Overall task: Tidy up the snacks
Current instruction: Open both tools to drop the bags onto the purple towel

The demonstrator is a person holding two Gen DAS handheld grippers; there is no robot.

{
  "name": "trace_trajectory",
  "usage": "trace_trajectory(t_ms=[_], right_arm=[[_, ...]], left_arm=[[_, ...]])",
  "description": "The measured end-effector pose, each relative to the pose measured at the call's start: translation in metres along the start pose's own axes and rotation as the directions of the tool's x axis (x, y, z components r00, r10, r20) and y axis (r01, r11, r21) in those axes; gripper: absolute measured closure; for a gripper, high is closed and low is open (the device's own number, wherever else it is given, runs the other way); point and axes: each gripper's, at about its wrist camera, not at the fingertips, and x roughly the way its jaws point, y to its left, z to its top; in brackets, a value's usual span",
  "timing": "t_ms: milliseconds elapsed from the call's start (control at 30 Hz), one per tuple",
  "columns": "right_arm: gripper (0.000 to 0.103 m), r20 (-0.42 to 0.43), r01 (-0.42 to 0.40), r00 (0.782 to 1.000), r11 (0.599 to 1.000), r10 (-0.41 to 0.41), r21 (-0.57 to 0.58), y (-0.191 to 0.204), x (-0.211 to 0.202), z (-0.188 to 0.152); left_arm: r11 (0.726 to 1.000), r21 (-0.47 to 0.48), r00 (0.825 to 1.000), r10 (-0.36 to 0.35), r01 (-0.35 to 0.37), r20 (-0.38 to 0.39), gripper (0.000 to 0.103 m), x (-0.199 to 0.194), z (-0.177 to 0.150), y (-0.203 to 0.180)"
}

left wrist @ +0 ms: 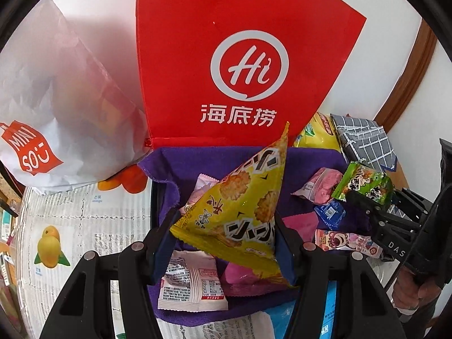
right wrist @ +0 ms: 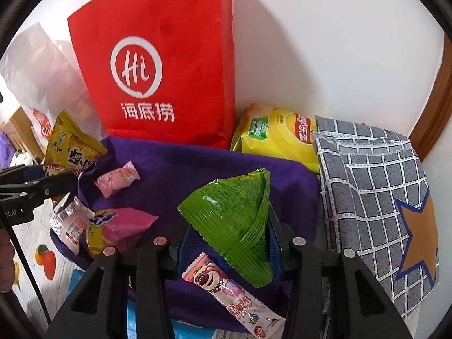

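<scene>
Both jaws pinch snacks: left gripper (left wrist: pixel 226 223) a yellow packet (left wrist: pixel 240 197), right gripper (right wrist: pixel 226 228) a green packet (right wrist: pixel 234 223). Lower each gently onto bare purple cloth (right wrist: pixel 197 163) toward twelve o'clock, clear of loose sweets, before releasing.

Top of red bag (left wrist: pixel 226 42) cut off; crisp packet (right wrist: pixel 276 138) half hidden.

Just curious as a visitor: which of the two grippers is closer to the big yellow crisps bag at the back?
Right. The right gripper sits just in front of the yellow crisps bag; the left gripper is further left.
</scene>
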Motion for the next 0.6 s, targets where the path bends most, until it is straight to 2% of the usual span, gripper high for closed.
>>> trace_trajectory(t_ms=[267,600], right_arm=[[0.058,-0.046,-0.006,0.999,1.0,0.006,-0.01,-0.001,0.01,-0.002],[0.058,-0.061,0.005,0.998,0.999,-0.007,-0.034,0.0,0.014,-0.003]], left_arm=[[1.0,0.006,1.0,-0.001,0.001,-0.021,0.043,0.006,-0.001,-0.001],[1.0,0.008,0.998,-0.002,0.002,-0.059,0.043,0.015,-0.004,-0.004]])
